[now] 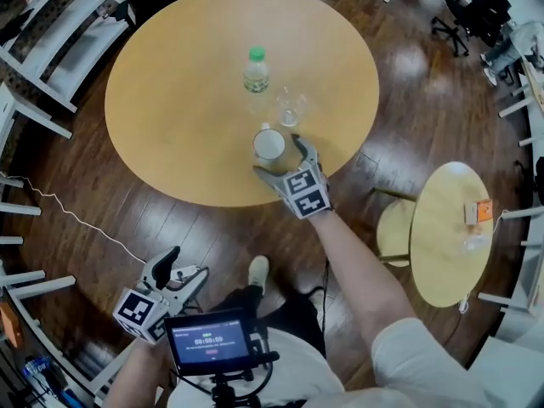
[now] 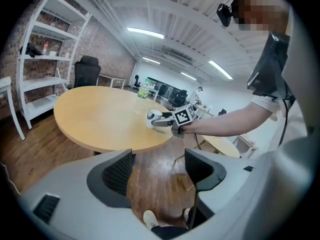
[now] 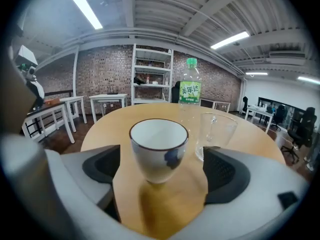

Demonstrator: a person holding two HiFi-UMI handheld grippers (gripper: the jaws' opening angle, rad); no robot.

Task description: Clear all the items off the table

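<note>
white shelving (image 1: 68, 41) stands off the left side of the round table (image 1: 170, 117). the left gripper (image 1: 185, 268) hangs low, off the table's near edge and to the left, over the wooden floor (image 1: 93, 194). in the left gripper view its jaws are spread wide and there is nothing between them but floor and a shoe (image 2: 149, 218) below. just right of it, nearer the person, sits a small dark screen (image 1: 210, 340).

on the table, a clear bottle (image 1: 256, 70) with a green cap stands upright near the middle. a clear glass (image 1: 291, 106) stands just beside it, to its right and a bit closer to the near edge. the white cup (image 1: 269, 144) stands upright close to the table's near edge, in front of both.

the right gripper (image 1: 277, 155) reaches over that near edge with its jaws wide, one on each side of the cup. in the right gripper view the cup (image 3: 159, 146) stands between the pads, with a gap on both sides and neither one touching it. the glass (image 3: 215, 134) and the bottle (image 3: 189, 96) stand behind it.

off the table's right side, well apart, is a smaller round table (image 1: 446, 236).
</note>
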